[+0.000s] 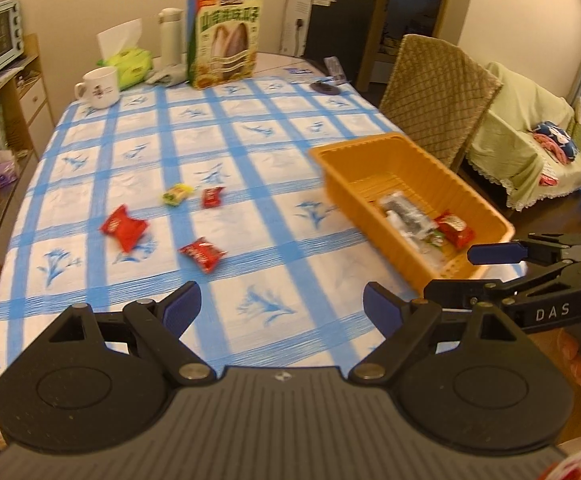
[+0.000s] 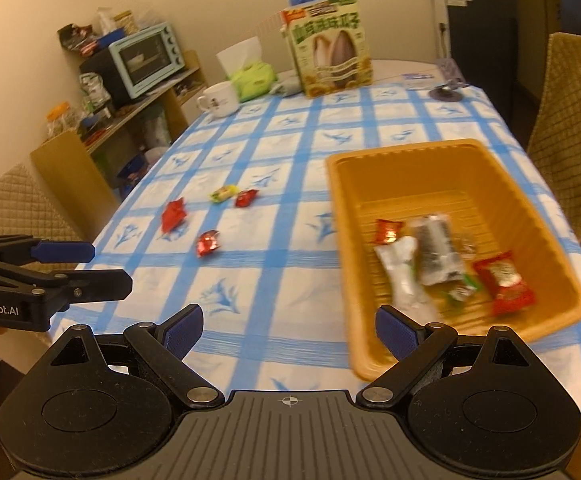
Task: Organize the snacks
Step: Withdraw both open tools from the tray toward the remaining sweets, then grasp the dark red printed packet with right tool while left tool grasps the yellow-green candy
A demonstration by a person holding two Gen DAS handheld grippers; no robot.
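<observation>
Nearest, both wide open and empty: left gripper (image 1: 281,309), right gripper (image 2: 289,330), bodies cut off by the frame edge. Just beyond, to the right, orange basket (image 2: 466,148) with blurred packets: silver wrappers (image 2: 400,276) hard to read, red packet (image 2: 504,282). Leftward on the checked tablecloth (image 1: 226,120), loose red snacks (image 1: 124,227) and a yellow-green candy (image 1: 177,193). Farthest, seed box (image 1: 226,34), mug (image 1: 99,89).

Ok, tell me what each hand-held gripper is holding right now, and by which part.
Nothing. The left hand-held gripper and right hand-held gripper both stand open and empty above the blue-checked tablecloth.
</observation>
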